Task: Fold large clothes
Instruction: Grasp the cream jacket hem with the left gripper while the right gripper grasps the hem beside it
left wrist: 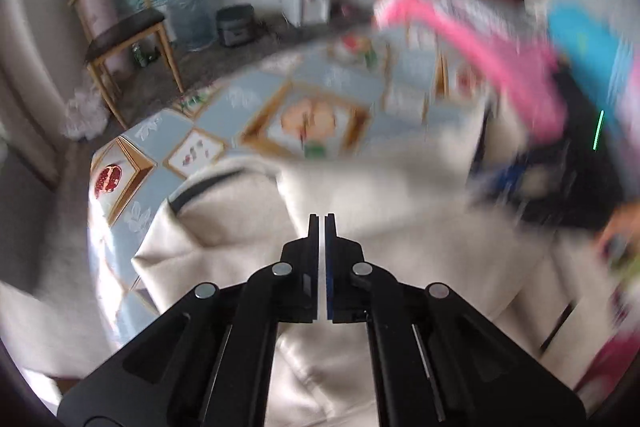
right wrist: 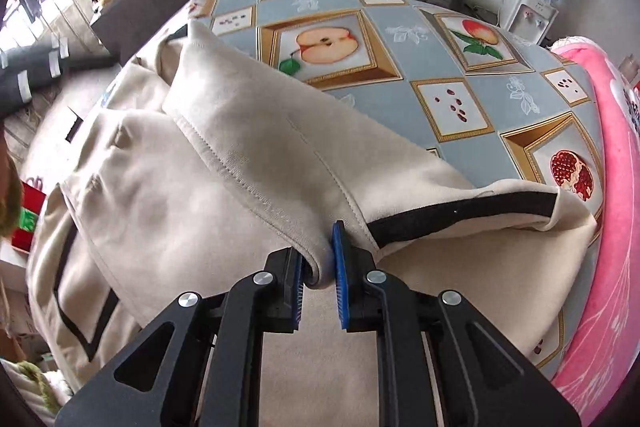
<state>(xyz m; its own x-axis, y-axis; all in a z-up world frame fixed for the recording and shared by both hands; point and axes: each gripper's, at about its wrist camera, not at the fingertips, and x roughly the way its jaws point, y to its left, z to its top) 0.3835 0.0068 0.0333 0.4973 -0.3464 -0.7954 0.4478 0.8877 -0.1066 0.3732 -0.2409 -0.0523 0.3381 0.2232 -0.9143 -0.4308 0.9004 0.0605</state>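
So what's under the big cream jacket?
The cream jacket lies on a tablecloth with framed fruit pictures: a cut apple, a pomegranate, seeds. The cloth runs on under the jacket, but what is printed there is covered.

- The left gripper [left wrist: 323, 223], jaws pressed together, hangs over a cream garment [left wrist: 224, 227].
- The garment lies on a fruit-patterned tablecloth [left wrist: 256, 95].
- A wooden chair [left wrist: 120, 31] stands beyond.

table [right wrist: 472, 131]: covered by a blue cloth with fruit pictures in gold frames | on it: a big cream garment [right wrist: 240, 155] with black trim, part folded over, spread on the near side | pink cloth [right wrist: 616, 211] lies along the right edge
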